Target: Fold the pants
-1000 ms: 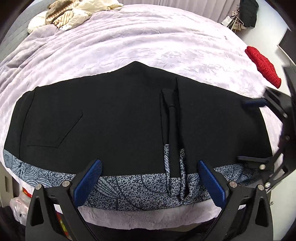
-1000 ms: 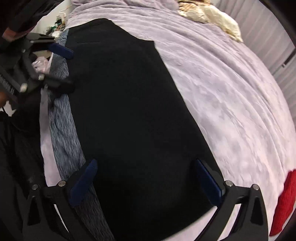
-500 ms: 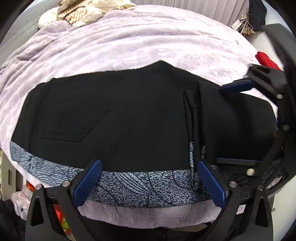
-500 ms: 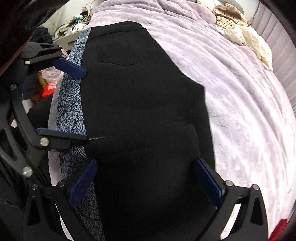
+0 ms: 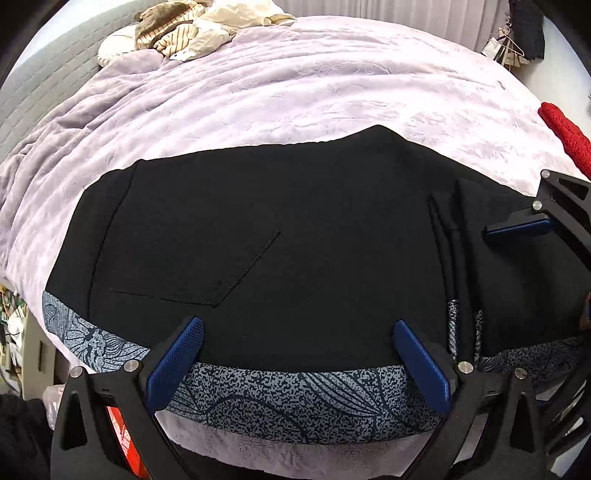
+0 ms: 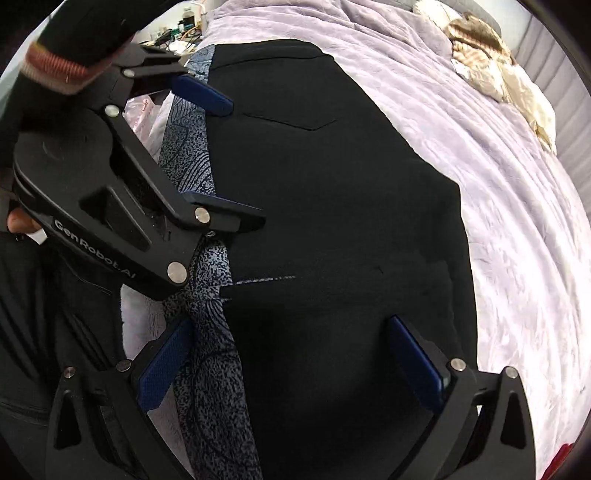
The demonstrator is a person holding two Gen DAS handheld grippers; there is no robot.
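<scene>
Black pants [image 5: 295,229], matte woven fabric, lie flat across the near part of the bed. Stitched angular pocket outline on the seat [image 5: 192,266]. Waistband [image 5: 295,395] is grey-blue with a speckled leaf/line print and runs along the near bed edge. Narrow vertical fold ridges [image 5: 450,258] sit right of centre, with a bit of printed lining showing at their lower end

Bedspread [image 5: 280,85] is lilac, plush, with an embossed pattern and soft wrinkles. Cream and striped clothes [image 5: 192,26] are piled at the far end. Red knit item [image 5: 565,133] sits at the right bed edge. Grey curtain and hanging dark clothes behind; cluttered table [image 6: 177,33] off the far corner in the right wrist view

Left gripper [image 5: 295,373]: blue ribbed pads wide apart, over the waistband, nothing between them. Cannot tell if the tips touch the cloth

Right gripper [image 6: 291,365]: fingers wide apart, empty, left pad [image 6: 162,365] over the printed band, right pad over black fabric. Contact unclear

Left gripper's black frame also shows in the right wrist view, held by a hand in a dark sleeve [image 6: 66,48]
</scene>
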